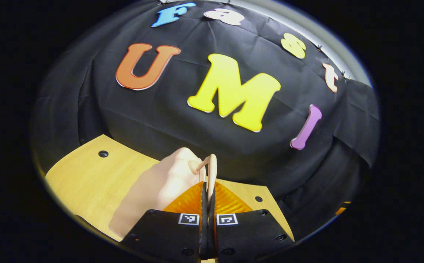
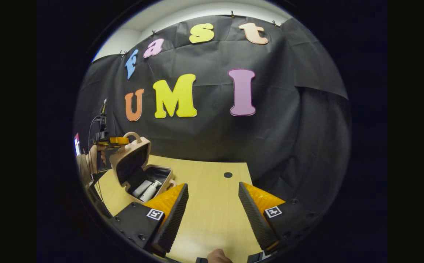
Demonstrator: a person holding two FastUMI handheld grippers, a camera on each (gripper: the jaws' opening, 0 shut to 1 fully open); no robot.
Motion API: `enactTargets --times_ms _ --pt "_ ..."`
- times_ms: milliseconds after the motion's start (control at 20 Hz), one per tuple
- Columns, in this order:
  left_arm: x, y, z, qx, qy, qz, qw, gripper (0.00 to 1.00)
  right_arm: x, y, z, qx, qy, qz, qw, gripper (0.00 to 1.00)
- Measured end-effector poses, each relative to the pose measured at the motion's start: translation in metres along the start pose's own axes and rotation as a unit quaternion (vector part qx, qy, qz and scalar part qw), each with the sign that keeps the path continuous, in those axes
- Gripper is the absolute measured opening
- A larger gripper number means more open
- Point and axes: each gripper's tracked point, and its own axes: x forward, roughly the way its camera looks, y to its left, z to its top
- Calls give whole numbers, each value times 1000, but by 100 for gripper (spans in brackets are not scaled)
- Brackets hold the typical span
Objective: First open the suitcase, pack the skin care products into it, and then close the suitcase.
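surface [image 2: 212,204]: pale wood-grain top with a dark round hole near its far edge.
suitcase [image 2: 139,171]: small beige hard shell near the left edge, lid [image 2: 131,160] raised, dark lining.
skin care products [image 2: 146,190]: two pale bottles lying inside the base.
left gripper [image 1: 207,197]: fingers clenched on the lid's rim.
right gripper [image 2: 212,204]: fingers released, spread apart above bare wood.

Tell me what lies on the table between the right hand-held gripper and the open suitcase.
Nothing: in the right gripper view, only bare wooden table separates the right hand-held gripper from the suitcase, which sits just beyond its left finger.
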Motion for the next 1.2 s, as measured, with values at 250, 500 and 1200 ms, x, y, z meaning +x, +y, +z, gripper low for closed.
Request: enactTargets --times_ms 250,500,1200 --pt "25 -41 -61 34 42 9 998 3 -1 -20 -12 -12 12 3 1000 81" --pt "48 -59 -129 94 106 6 990 3 -5 -38 -26 -17 22 -4 1000 82" --pt "59 -86 -224 97 196 12 976 45 -1 -28 -30 -17 32 -7 999 77"
